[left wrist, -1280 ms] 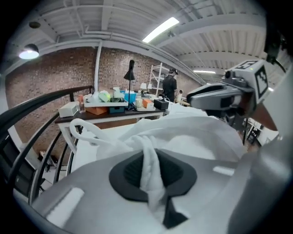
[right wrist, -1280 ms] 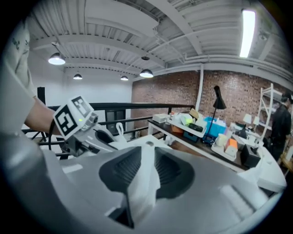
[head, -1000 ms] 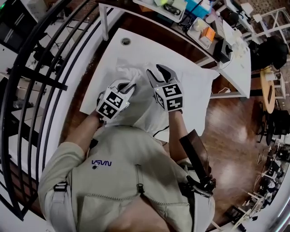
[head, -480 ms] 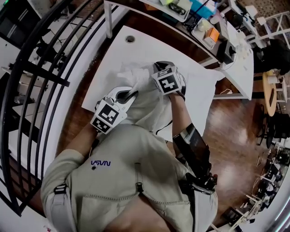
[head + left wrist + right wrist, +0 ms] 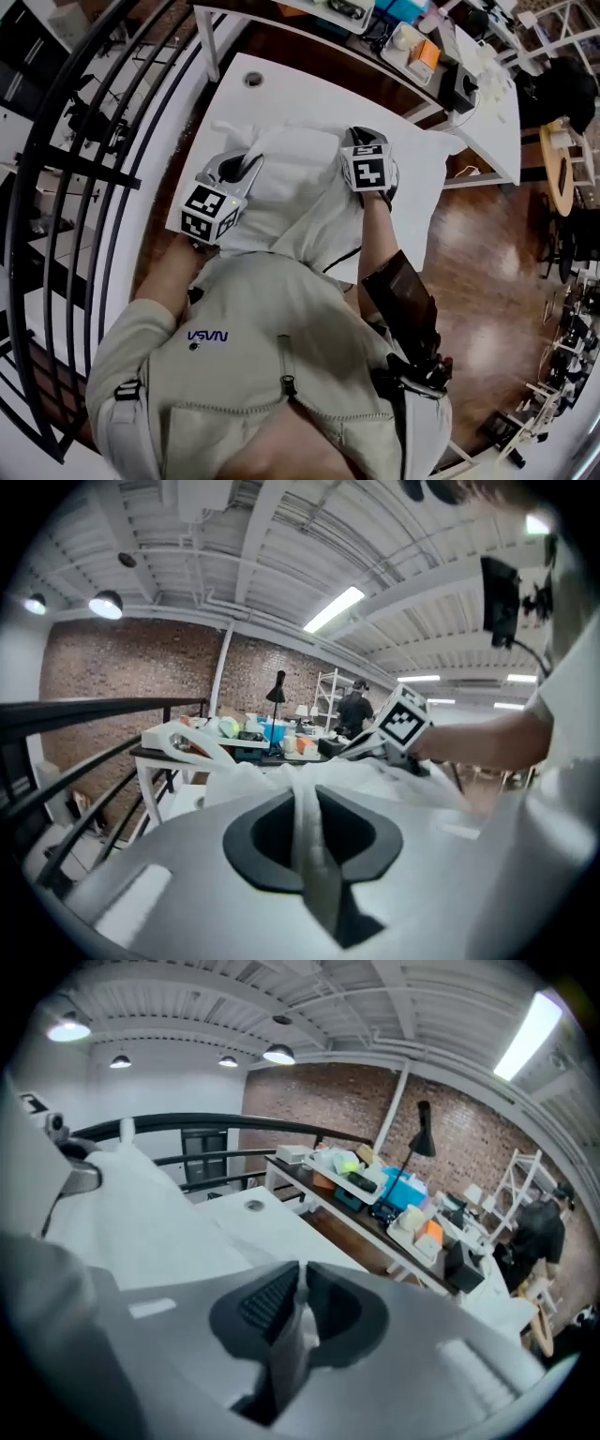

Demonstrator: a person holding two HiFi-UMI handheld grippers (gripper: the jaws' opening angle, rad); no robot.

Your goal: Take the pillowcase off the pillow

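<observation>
Both forearms reach forward over the white table (image 5: 281,89); the left gripper (image 5: 249,166) sits at the near left, the right gripper (image 5: 361,141) farther out on the right, the two well apart. Count: two grippers, one pillowcase (image 5: 295,183), one table; the pillowcase spans between the grippers over the table. Both sets of jaws are closed tight, each pinching a thin fold of white pillowcase; I cannot tell the pillow from its case.

White table (image 5: 281,98): bare top free along its far edge and right side; pillowcase (image 5: 291,183) heaped at its near middle; black railing (image 5: 84,178) close along its left; cluttered desk (image 5: 422,56) beyond it.
</observation>
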